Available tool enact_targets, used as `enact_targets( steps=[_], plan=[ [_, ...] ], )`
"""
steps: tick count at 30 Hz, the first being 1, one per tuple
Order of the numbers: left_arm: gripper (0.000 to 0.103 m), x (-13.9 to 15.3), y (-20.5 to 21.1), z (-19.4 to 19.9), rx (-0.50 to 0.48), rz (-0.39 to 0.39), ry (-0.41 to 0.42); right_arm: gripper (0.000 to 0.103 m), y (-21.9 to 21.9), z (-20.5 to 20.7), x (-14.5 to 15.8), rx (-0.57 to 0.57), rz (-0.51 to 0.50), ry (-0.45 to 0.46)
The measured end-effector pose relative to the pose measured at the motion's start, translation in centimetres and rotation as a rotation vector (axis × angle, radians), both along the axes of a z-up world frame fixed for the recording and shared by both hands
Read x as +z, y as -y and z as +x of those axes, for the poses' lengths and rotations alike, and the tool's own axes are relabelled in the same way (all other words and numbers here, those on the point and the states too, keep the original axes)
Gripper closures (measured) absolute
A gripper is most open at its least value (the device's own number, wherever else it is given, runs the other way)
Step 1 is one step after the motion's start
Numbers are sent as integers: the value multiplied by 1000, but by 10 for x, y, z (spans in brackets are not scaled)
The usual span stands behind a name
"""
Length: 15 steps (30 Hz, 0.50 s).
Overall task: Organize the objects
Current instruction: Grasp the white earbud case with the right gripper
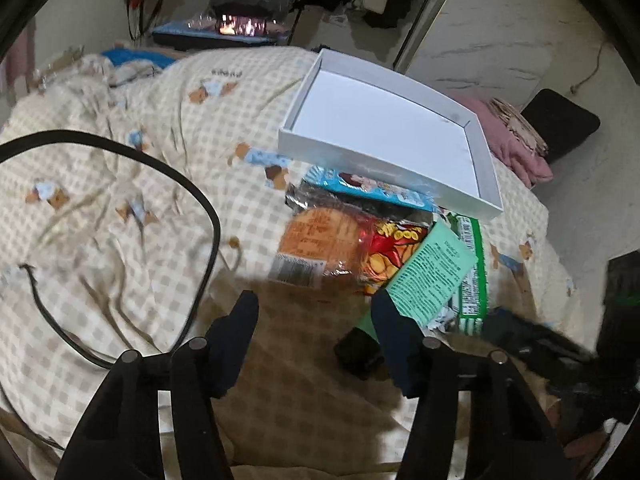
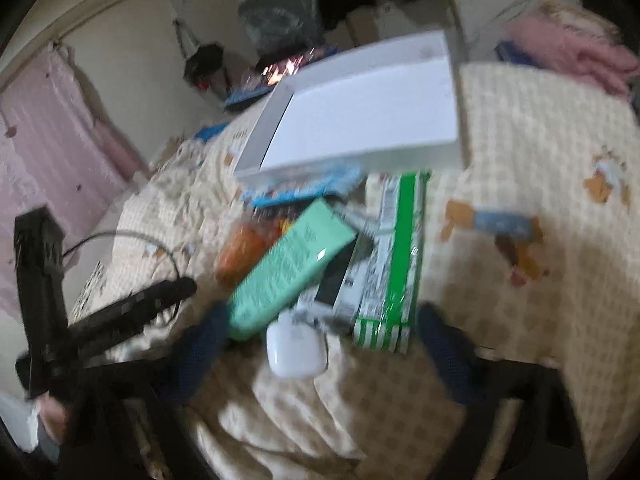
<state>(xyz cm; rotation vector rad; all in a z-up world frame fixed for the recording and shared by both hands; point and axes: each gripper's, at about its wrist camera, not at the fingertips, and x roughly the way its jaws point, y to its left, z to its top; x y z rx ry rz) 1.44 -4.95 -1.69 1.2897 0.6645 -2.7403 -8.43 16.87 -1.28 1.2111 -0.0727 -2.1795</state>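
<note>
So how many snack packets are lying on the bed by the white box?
3 that I can see: a blue packet tucked under the white box, an orange-and-red packet just below it, and a green-and-white packet beside the mint box. More may hide underneath.

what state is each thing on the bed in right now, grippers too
white box: open, empty, near edge propped on the snack packets
mint green box: closed, lying tilted on the pile
white earbud case: closed, on the quilt
left gripper: open, empty
right gripper: open, earbud case between its fingers, untouched
</note>
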Motion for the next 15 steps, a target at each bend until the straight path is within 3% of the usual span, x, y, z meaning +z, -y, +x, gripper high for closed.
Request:
enact_targets(
  steps=[4,11,14,15],
  plan=[
    [41,0,-5,0,-30,8,2,44,11,0,-16,38,40,58],
    [41,-1,-12,-1,-65,-3,14,44,29,13,-21,138,64,31],
    [41,0,-13,0,-70,-7,12,62,30,9,-33,134,58,72],
    [41,0,-13,0,-71,-6,13,62,29,7,-37,123,53,87]
  ],
)
